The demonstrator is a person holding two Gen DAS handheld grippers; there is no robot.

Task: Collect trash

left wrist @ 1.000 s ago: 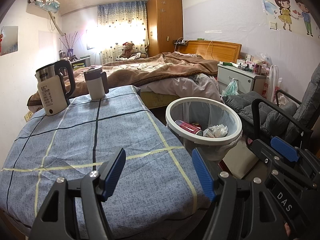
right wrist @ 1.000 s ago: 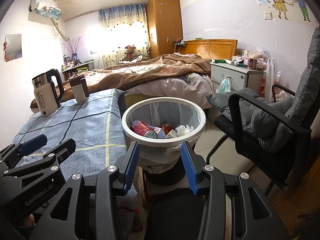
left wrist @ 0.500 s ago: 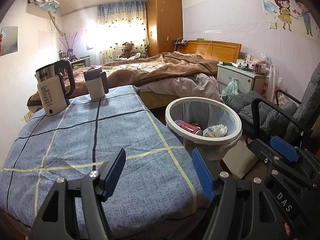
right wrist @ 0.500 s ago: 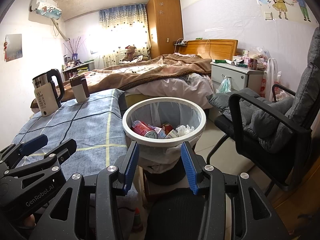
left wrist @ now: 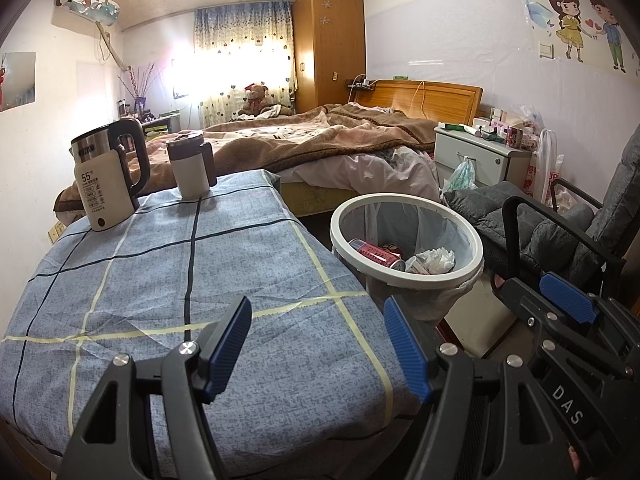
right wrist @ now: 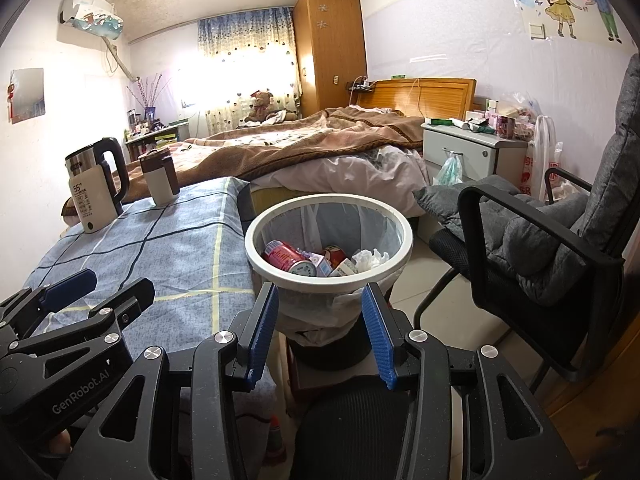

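Both handheld tools are matte black plastic frames with triangular cut-outs, silver screw heads and ribbed blue pads: the left gripper [left wrist: 316, 346] (lettered "GenRobot.AI") and the right gripper [right wrist: 318, 334] (lettered "DAS").

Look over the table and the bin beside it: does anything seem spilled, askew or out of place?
Nothing stands out. The kettle and mug stand upright on the table. The can and crumpled tissue lie inside the lined bin. No spill shows on the cloth.

Blue-checked table [left wrist: 168, 264] w/ kettle [left wrist: 106, 176] & mug [left wrist: 192, 168] at far end.
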